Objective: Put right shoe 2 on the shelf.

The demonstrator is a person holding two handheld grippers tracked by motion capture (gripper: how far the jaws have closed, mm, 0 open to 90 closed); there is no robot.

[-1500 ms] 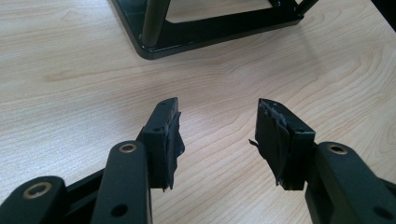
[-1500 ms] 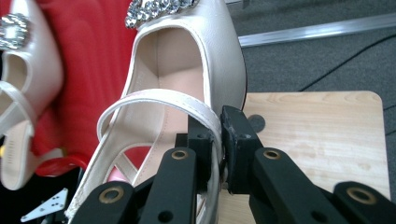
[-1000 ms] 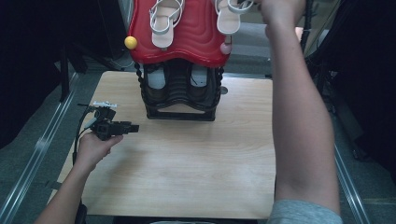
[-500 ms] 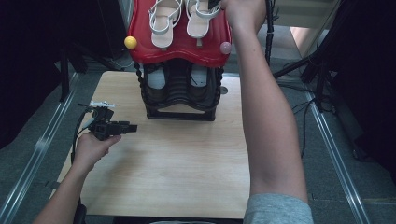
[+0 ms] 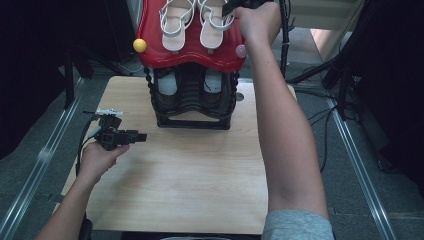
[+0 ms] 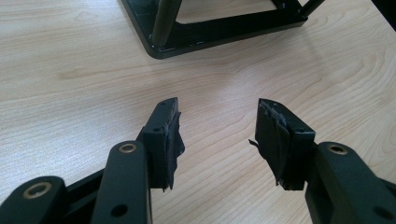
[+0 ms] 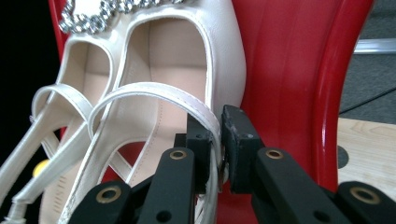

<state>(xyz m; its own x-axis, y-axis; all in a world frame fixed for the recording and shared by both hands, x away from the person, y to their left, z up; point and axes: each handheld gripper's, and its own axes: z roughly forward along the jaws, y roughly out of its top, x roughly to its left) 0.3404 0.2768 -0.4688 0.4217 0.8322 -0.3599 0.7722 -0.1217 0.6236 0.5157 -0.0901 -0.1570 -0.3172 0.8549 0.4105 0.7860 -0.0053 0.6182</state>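
Two white sandals (image 5: 195, 22) on one red shelf (image 5: 150, 50); two grippers.

The wooden table (image 5: 185, 185) carries a black rack (image 5: 192, 102) at its far middle, its base frame (image 6: 210, 32) flat on the boards. A grey shoe (image 5: 167, 84) and its mate (image 5: 213, 81) sit in the rack's lower tier. A yellow ball (image 5: 140, 45) caps the rack's left post, a pink ball (image 5: 241, 50) its right one. Metal rails (image 5: 40, 160) run along the floor left of the table; black cables (image 5: 320, 120) lie to its right.
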